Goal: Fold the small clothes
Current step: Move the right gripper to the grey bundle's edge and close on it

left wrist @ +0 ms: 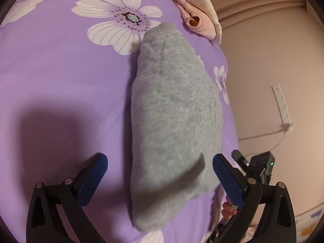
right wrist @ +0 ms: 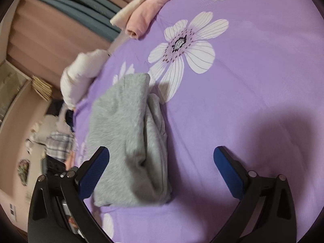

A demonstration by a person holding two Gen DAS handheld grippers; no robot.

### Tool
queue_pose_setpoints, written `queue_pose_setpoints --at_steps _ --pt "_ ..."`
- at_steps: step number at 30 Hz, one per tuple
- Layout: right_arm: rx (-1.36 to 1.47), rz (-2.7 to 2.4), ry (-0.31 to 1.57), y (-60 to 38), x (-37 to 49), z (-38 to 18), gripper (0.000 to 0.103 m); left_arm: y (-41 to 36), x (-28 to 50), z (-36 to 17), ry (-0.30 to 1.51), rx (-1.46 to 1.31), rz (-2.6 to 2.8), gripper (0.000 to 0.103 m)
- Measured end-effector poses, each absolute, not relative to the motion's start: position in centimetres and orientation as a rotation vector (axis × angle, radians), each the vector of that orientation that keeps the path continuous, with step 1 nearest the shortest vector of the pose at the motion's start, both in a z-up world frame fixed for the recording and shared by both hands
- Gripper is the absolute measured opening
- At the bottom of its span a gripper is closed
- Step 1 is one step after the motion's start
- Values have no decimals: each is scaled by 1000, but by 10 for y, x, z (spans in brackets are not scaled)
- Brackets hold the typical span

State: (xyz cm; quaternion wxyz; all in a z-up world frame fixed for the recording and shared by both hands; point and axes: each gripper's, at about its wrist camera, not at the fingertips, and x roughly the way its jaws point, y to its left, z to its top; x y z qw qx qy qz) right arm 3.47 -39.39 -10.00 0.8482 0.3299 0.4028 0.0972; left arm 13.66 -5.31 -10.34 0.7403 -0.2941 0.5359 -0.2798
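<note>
The folded grey fleece garment [left wrist: 174, 121] lies on the purple flowered bedsheet [left wrist: 60, 81]; left gripper [left wrist: 160, 179] and right gripper [right wrist: 161, 174] hover spread and empty. Folding looks finished; next likely means moving it to the far pink folded clothes [left wrist: 199, 18].

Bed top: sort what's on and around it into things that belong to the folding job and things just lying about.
Part of the job:
- grey garment, folded, on the purple floral sheet
- pink and cream clothes at the bed edge
- left gripper and right gripper, both open

Just lying about:
- power strip on the wall
- cable below it
</note>
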Motion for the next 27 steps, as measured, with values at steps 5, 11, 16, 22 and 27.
queue_pose_setpoints --at_steps 5,11,16,22,27 --pt "608 237 897 -379 60 -103 103 -72 153 -104 1182 -573 -622 101" --pt "584 321 923 -369 82 -108 103 -91 165 -106 1193 -541 -649 102" --pt "628 383 926 -368 94 -109 103 -94 170 -108 1199 -554 -652 101" --pt "654 445 912 -367 100 -111 103 -87 177 -111 1205 -610 -648 101" --pt "653 441 905 -366 104 -111 95 -88 178 -110 1200 -616 -634 101"
